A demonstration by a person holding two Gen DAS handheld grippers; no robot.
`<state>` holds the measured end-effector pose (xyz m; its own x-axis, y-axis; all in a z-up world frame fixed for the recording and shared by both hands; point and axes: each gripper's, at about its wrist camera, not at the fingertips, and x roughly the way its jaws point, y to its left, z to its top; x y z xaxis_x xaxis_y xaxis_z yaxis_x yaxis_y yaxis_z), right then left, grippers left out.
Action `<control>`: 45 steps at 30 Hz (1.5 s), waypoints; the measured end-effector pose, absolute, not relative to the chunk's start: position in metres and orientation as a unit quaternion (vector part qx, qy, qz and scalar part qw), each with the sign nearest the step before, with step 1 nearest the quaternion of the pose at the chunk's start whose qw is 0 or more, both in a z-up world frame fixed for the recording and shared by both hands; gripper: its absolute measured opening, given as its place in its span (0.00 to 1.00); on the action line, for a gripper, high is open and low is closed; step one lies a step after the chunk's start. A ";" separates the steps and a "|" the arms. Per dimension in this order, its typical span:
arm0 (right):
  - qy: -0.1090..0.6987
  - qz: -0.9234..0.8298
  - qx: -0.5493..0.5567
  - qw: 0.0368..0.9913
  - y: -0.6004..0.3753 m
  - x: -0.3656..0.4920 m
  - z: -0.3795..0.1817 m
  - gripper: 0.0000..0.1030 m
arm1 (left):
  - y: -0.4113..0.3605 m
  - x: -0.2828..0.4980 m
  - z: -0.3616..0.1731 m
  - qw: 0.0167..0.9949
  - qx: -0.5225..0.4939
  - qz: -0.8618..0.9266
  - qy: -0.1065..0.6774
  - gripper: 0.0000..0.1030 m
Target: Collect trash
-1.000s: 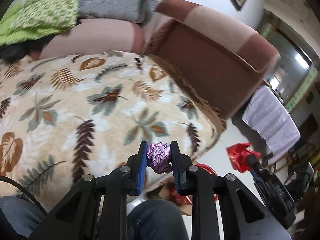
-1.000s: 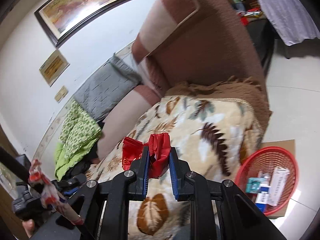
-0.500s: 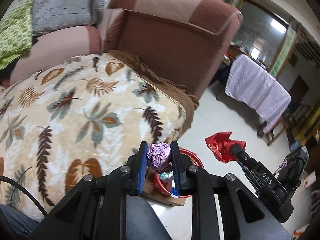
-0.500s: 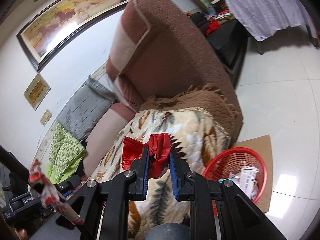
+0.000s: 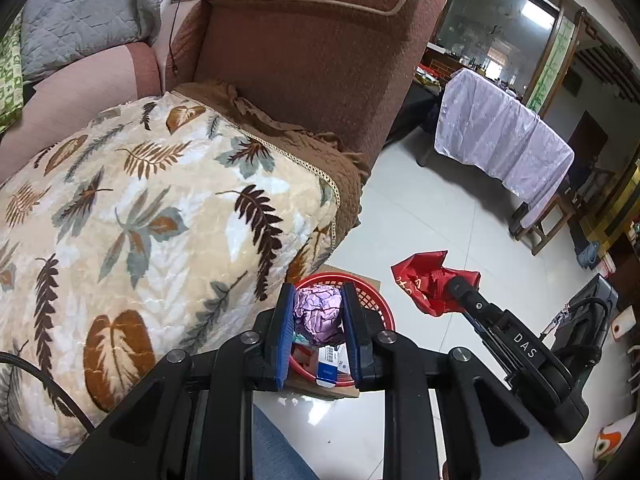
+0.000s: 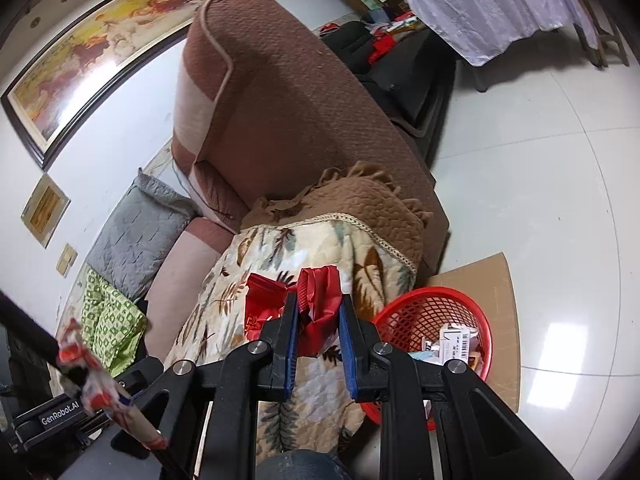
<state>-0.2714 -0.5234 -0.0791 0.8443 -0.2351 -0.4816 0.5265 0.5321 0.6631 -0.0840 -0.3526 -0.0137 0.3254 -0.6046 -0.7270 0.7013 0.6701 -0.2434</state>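
The left wrist camera sits just behind the left gripper (image 5: 317,322) and looks down at the floor. The red basket (image 5: 370,304) is close, at 6 o'clock. The brown armchair (image 5: 320,52) is at 12 o'clock.

The right wrist camera sits just behind the right gripper (image 6: 318,322). It tilts up more, so the wall painting (image 6: 92,48) shows at 10 o'clock. The red basket (image 6: 424,312) is at 4 o'clock.

Both views share the basket, the armchair (image 6: 288,92), the leaf blanket (image 5: 140,220) (image 6: 328,248) and the white-covered table (image 5: 500,136) (image 6: 488,4).

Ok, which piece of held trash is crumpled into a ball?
The purple wad in the left gripper; the right gripper's red wrapper is loose and flat.
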 end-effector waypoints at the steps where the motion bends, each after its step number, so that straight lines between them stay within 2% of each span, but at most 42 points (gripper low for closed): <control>1: 0.171 -0.223 0.432 0.857 -0.525 -0.272 -0.081 0.19 | -0.354 -0.083 -0.017 0.810 0.057 -0.403 0.423 0.21; 14: 0.201 -0.251 0.442 0.837 -0.539 -0.268 -0.116 0.20 | -0.377 -0.059 -0.067 0.781 0.062 -0.396 0.479 0.21; 17: 0.199 -0.252 0.445 0.836 -0.542 -0.268 -0.118 0.24 | -0.386 -0.054 -0.079 0.775 0.061 -0.395 0.490 0.21; 19: 0.205 -0.254 0.452 0.830 -0.546 -0.266 -0.120 0.33 | -0.393 -0.053 -0.086 0.766 0.059 -0.403 0.497 0.22; 20: 0.207 -0.255 0.457 0.827 -0.546 -0.266 -0.121 0.49 | -0.397 -0.052 -0.090 0.757 0.061 -0.411 0.504 0.25; 21: 0.207 -0.257 0.459 0.825 -0.546 -0.266 -0.122 0.57 | -0.400 -0.052 -0.092 0.753 0.064 -0.414 0.507 0.28; 23: 0.210 -0.266 0.457 0.822 -0.545 -0.267 -0.121 0.57 | -0.401 -0.054 -0.093 0.758 0.069 -0.413 0.501 0.49; 24: 0.211 -0.264 0.458 0.822 -0.545 -0.267 -0.120 0.57 | -0.400 -0.055 -0.092 0.761 0.068 -0.414 0.496 0.51; 28: 0.214 -0.268 0.443 0.828 -0.537 -0.271 -0.108 0.57 | -0.388 -0.060 -0.081 0.767 0.065 -0.420 0.481 0.52; 32: 0.230 -0.268 0.410 0.841 -0.519 -0.277 -0.089 0.65 | -0.366 -0.073 -0.057 0.792 0.073 -0.420 0.436 0.59; 35: 0.246 -0.273 0.360 0.858 -0.495 -0.281 -0.068 0.75 | -0.339 -0.089 -0.035 0.819 0.077 -0.415 0.389 0.73; 41: 0.277 -0.285 0.273 0.876 -0.448 -0.286 -0.039 0.85 | -0.294 -0.110 -0.012 0.840 0.067 -0.400 0.360 0.79; 45: 0.294 -0.294 0.240 0.877 -0.431 -0.287 -0.032 0.86 | -0.280 -0.121 -0.008 0.846 0.068 -0.388 0.359 0.79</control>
